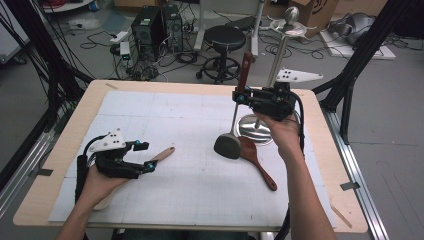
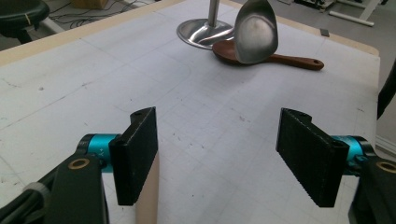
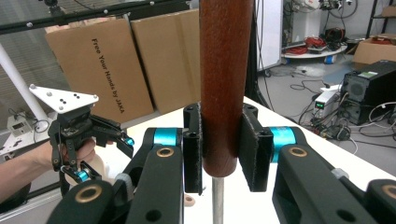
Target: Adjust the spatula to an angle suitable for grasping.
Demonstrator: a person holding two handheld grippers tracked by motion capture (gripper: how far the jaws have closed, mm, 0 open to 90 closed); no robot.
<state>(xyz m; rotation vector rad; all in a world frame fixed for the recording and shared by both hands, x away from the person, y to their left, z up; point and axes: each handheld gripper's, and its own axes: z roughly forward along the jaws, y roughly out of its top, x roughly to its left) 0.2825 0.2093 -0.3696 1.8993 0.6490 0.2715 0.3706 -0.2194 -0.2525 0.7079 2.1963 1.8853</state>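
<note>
My right gripper (image 1: 241,95) is shut on the red-brown wooden handle (image 3: 224,74) of a metal turner. It holds the turner upright above the table's right half, with the grey metal head (image 1: 228,145) hanging low over the mat. In the left gripper view that head (image 2: 256,32) shows in front of a dark red wooden spoon (image 2: 289,59), which lies flat on the mat (image 1: 256,161). At the lower left my left gripper (image 1: 146,156) is open, its jaws (image 2: 219,140) wide apart. A pale wooden utensil (image 1: 162,154) lies on the mat under it, with its handle (image 2: 147,196) below one jaw.
A steel stand with a round base (image 1: 254,131) and a tall post rises behind the turner at the right. A white gridded mat (image 1: 190,190) covers the wooden table. On the floor beyond are a black stool (image 1: 225,37), computer towers (image 1: 150,25) and cables.
</note>
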